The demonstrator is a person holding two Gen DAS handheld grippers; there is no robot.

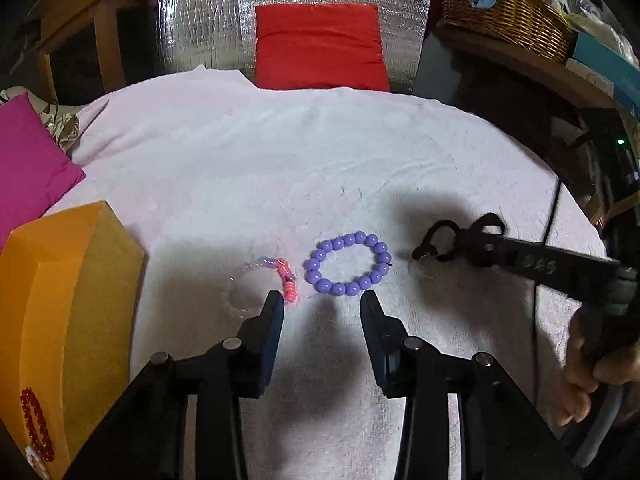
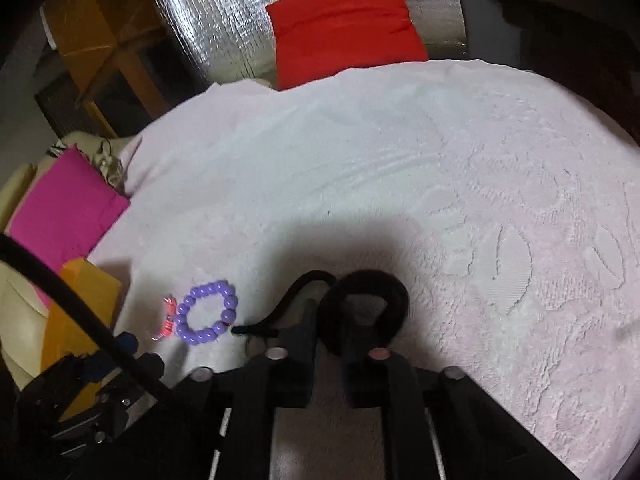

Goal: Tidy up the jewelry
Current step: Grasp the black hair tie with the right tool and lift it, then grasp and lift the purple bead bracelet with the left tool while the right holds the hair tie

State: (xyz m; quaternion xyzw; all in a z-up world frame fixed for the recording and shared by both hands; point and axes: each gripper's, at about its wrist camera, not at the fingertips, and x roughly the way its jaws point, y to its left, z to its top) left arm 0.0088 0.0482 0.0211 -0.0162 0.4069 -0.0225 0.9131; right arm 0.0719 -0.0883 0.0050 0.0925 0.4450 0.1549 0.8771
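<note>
While the left gripper (image 1: 322, 300) hovers with its jaws apart and nothing between them, just short of the purple bead bracelet (image 1: 347, 264) on the white cloth (image 1: 280, 168), the right gripper (image 2: 326, 320) is clamped on a black cord loop (image 2: 364, 304) — one only. One pink-and-clear bracelet (image 1: 280, 276) lies beside the purple one; one red bracelet (image 1: 36, 424) sits in the orange box (image 1: 60, 280).

The right gripper (image 2: 326, 320) pinches a black cord (image 2: 362, 284) over the towel (image 2: 440, 180), beside purple beads (image 2: 208, 314).
</note>
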